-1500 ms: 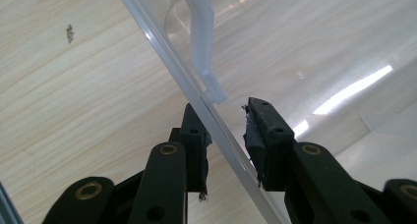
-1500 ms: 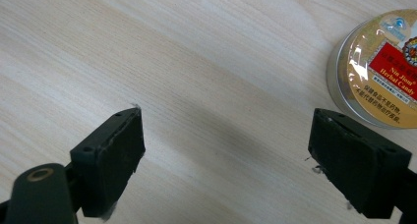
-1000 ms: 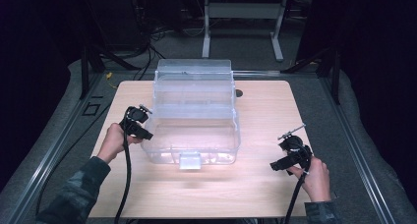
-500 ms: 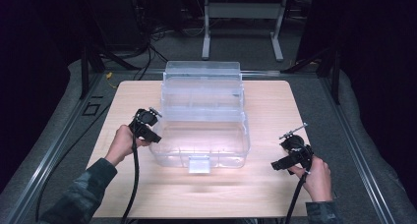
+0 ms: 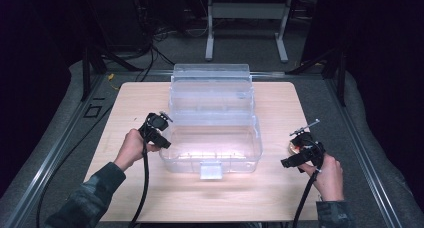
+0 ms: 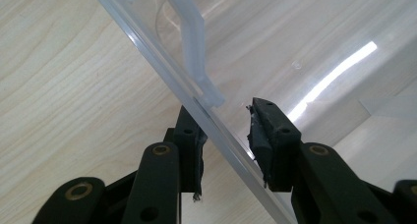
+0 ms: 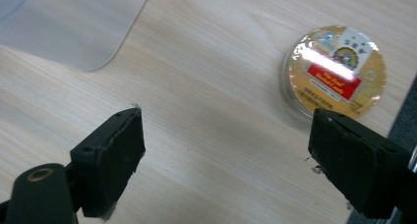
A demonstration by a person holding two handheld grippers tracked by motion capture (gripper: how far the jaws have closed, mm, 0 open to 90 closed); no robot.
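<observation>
The clear plastic box has slid toward the person's edge of the wooden surface and a little to the person's right over the last second; its front latch tab is now closer to the near edge than it was. The left gripper travelled with it and sits at the box's left wall. In the left gripper view its fingers straddle the thin clear rim, and they have just been opening slightly: the left pad looks against the plastic, the right pad stands a little off it, so the pinch appears to be loosening rather than clamping.

The right gripper has kept its place near the right edge of the surface, fingers spread wide over bare wood, with nothing between them. A small round tin with a gold and red label lies just beyond its right finger, well apart from the box.

My reading is that the drag of the box is finished and the left hand is letting go; the box now lies nearer both hands
</observation>
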